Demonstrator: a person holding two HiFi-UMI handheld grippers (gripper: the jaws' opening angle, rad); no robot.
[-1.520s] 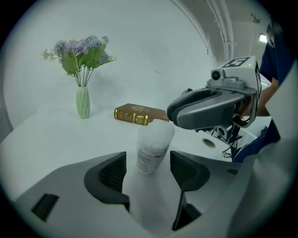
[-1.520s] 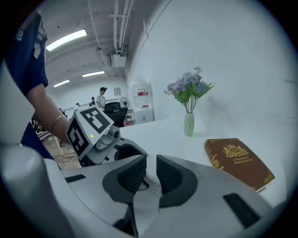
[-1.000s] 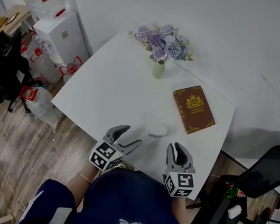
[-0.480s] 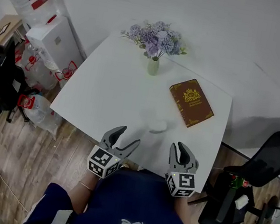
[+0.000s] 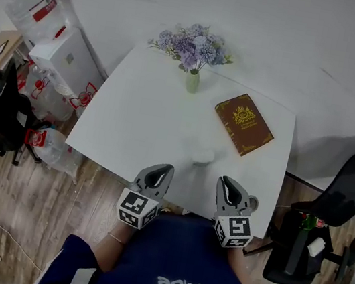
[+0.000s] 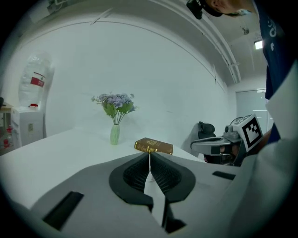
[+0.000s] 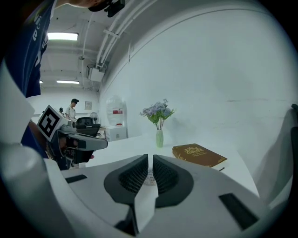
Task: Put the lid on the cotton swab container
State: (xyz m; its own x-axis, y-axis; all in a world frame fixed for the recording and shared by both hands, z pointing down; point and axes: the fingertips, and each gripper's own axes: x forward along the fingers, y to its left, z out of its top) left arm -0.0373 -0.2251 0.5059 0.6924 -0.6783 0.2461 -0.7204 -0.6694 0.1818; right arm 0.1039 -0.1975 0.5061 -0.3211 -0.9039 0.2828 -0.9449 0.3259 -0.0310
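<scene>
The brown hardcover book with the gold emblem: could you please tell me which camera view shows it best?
The head view: the brown hardcover book lies flat on the white table, its whole cover seen from above. The left gripper view shows it nearly edge-on; the right gripper view shows the cover at a shallow slant.

One table, one book, one vase, one container

This looks like an office. A water dispenser with an upturned bottle stands against the wall, with spare jugs on the wood-pattern floor. Black swivel chairs flank a plain white table. Strip lights and exposed ducting run overhead, and a person stands at a far workstation.
</scene>
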